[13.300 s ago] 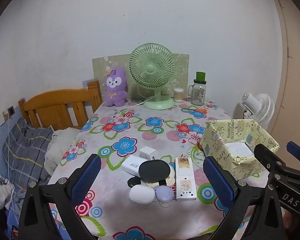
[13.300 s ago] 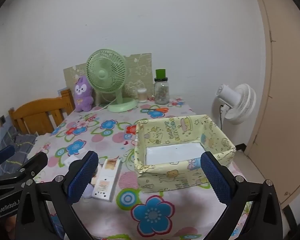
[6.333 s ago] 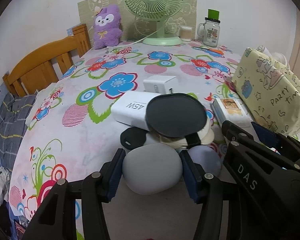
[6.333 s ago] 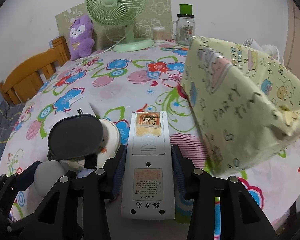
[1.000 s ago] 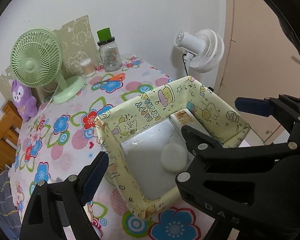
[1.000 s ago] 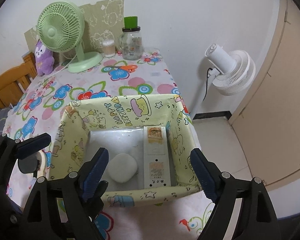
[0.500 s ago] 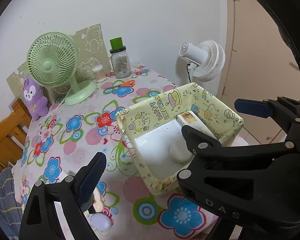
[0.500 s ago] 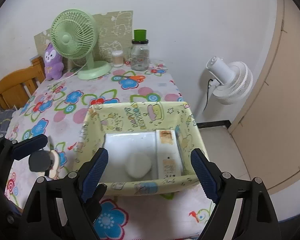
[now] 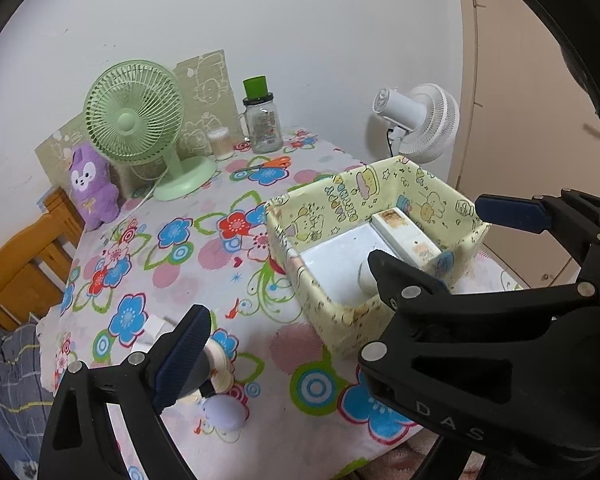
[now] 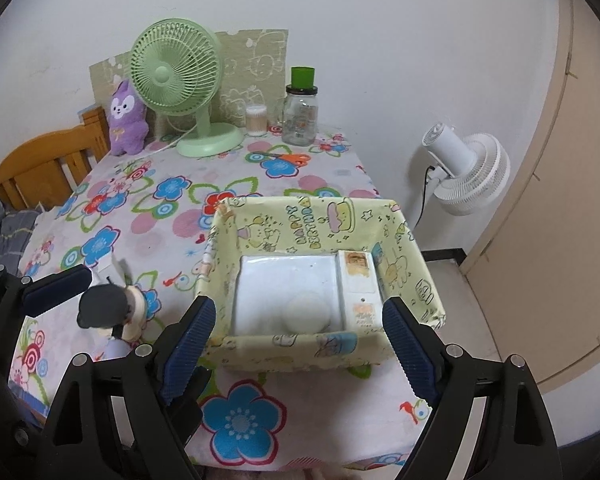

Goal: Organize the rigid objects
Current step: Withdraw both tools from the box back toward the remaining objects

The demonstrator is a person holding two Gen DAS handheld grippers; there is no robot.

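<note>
The yellow patterned box (image 10: 320, 346) stands at the table's right front corner. In it lie a white remote (image 10: 358, 288) along the right wall and a white oval case (image 10: 308, 314). My right gripper (image 10: 300, 308) hovers open and empty in front of the box (image 9: 332, 316). My left gripper (image 9: 300, 320) is open wide; its right finger is hidden behind the right gripper (image 9: 428, 232). Left of the box a small pile stays on the cloth: a black round lid (image 10: 100, 306) on a cream disc (image 10: 136, 312), and a lilac oval case (image 9: 224, 414).
At the back stand a green desk fan (image 10: 176, 64), a purple plush (image 10: 126, 120), a cotton-swab tub (image 10: 257, 120) and a green-capped jar (image 10: 300, 116); orange scissors (image 10: 288, 158) lie near them. A white floor fan (image 10: 468, 172) is right, a wooden frame (image 10: 40, 164) left.
Both grippers have drawn back from the box, which now sits farther off. The left view has swung left, and the pile with the lilac case has come into sight.
</note>
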